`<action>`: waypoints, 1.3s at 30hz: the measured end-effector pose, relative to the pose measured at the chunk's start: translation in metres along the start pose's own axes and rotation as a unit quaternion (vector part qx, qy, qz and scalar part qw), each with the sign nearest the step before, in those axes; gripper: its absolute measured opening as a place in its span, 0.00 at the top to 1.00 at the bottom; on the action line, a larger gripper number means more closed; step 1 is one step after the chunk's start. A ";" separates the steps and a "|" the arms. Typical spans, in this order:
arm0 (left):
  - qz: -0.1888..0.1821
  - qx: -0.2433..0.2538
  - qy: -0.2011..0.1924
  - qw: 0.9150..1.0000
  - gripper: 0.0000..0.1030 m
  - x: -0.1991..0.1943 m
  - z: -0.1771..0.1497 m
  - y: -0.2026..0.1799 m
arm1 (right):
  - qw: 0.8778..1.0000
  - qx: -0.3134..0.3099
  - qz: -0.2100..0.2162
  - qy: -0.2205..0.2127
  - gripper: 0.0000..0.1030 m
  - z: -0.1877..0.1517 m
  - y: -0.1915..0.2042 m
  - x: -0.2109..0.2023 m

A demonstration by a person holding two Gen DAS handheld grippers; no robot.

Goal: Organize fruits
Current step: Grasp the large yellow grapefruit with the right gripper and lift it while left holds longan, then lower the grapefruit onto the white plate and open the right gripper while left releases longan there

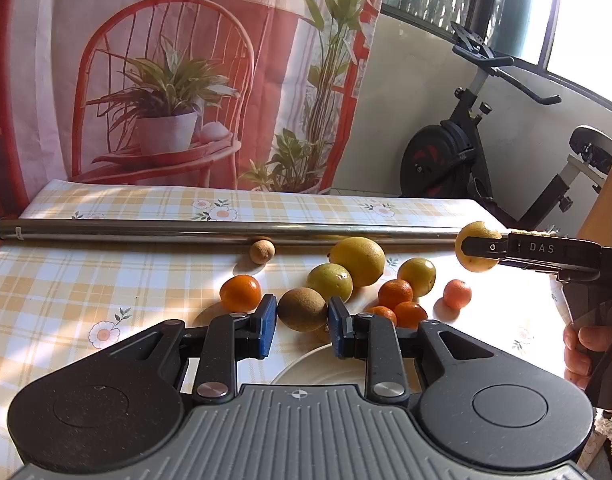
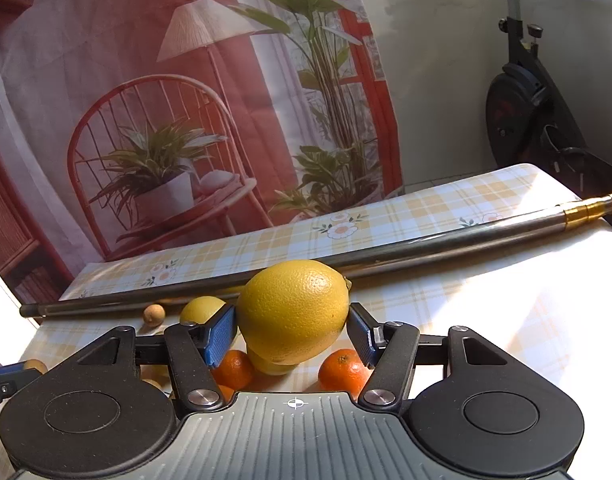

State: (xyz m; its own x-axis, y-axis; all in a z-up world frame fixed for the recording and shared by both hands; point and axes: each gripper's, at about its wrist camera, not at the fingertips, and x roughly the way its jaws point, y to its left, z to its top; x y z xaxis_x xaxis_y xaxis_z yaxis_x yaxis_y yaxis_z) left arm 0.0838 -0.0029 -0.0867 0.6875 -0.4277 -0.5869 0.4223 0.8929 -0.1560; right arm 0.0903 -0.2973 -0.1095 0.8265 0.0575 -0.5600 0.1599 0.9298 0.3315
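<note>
**Right gripper's got a lemon, plate has nothing showing on it**

Only container here is the white plate (image 1: 326,364), bottom centre of the left wrist view, mostly hidden behind the left gripper (image 1: 301,326). The bit of it that shows is bare, no fruit on it.

The left gripper is spread wide with nothing between its pads. A brown fruit (image 1: 301,309) sits on the table right beyond the gap; can't tell if it touches either pad.

The right gripper (image 2: 293,334) is clamped on a big yellow lemon (image 2: 293,310), both blue pads pressed into its sides, held up above the table. In the left view it's at the right edge, level with the pole.

The rest of the pile sits mid-frame: another lemon (image 1: 358,261), a greenish one (image 1: 330,282), tangerines (image 1: 394,293) bunched close, one orange (image 1: 240,293) off to the left, a small brown nut-looking thing (image 1: 261,252) against the pole.

That metal pole (image 1: 225,232) runs across the whole tablecloth (image 1: 65,288) behind the fruit. The left half of the table is open. The right edge is washed out by sun.
</note>
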 end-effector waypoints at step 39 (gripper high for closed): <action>-0.019 -0.044 0.037 0.998 0.72 -0.030 -0.060 0.006 | 0.989 -0.111 0.040 0.089 0.45 -0.097 0.094 -0.051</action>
State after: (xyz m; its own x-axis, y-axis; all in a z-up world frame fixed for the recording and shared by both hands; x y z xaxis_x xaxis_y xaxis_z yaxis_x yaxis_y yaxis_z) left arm 0.0303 0.0238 -0.1176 0.6249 -0.4532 -0.6357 0.3920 0.8863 -0.2465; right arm 0.0106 -0.1773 -0.1233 0.7210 0.1792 -0.6694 -0.0409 0.9753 0.2170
